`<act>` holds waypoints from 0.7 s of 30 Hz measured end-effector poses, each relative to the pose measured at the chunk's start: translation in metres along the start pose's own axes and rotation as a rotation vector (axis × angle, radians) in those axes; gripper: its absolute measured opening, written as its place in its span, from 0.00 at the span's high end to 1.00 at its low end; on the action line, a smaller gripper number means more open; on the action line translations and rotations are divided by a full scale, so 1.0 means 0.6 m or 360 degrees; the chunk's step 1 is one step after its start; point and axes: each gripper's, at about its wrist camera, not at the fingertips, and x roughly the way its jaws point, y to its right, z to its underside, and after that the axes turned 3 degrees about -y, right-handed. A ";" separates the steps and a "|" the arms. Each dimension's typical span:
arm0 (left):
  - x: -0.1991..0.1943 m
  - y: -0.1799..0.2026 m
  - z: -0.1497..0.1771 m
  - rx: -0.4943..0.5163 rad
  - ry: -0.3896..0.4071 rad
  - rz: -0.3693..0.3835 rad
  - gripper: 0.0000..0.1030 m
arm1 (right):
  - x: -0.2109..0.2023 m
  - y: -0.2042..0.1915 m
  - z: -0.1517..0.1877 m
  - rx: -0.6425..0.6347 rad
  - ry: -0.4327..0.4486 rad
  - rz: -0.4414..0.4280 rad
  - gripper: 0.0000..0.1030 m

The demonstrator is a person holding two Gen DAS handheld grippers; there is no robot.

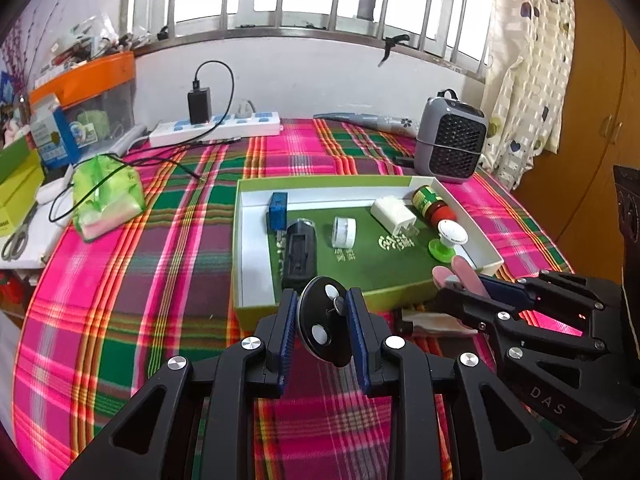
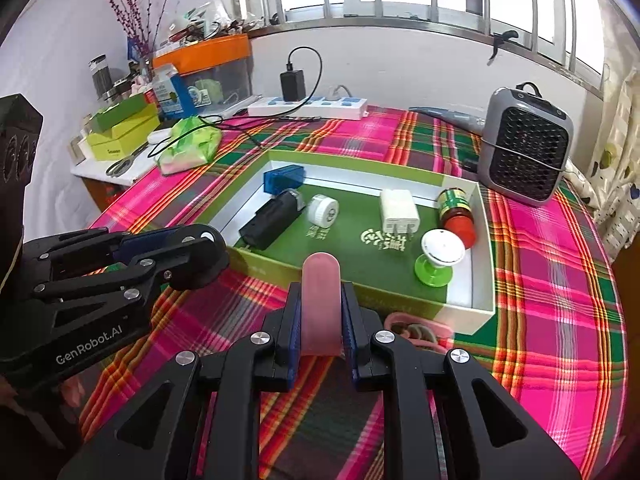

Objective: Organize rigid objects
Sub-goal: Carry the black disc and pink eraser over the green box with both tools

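Observation:
A green-rimmed open box (image 1: pixel 256 208) (image 2: pixel 464 178) lies on the plaid cloth. It holds a blue block (image 1: pixel 277 211), a black device (image 1: pixel 300 254), a white round jar (image 1: pixel 344 232), a white charger (image 1: pixel 394 214), a red-capped jar (image 1: pixel 434 206) and a white knob on a green base (image 1: pixel 448 240). My left gripper (image 1: pixel 323 320) is shut on a black disc (image 1: pixel 322 326) just before the box's near rim. My right gripper (image 2: pixel 320 316) is shut on a pink oblong piece (image 2: pixel 321 300) at the near rim; it also shows in the left wrist view (image 1: pixel 466 280).
A grey fan heater (image 1: pixel 450 140) stands behind the box at the right. A white power strip (image 1: pixel 216 128) with a black charger and cables lies at the back. A green bag (image 1: pixel 106 196), scissors (image 1: pixel 16 240) and boxes sit at the left. A pink item (image 2: pixel 416 330) lies under the right gripper.

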 end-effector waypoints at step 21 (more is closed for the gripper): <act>0.032 0.003 -0.056 -0.0009 0.0021 0.0014 0.77 | 0.012 0.040 -0.046 0.0036 0.0020 0.0033 0.82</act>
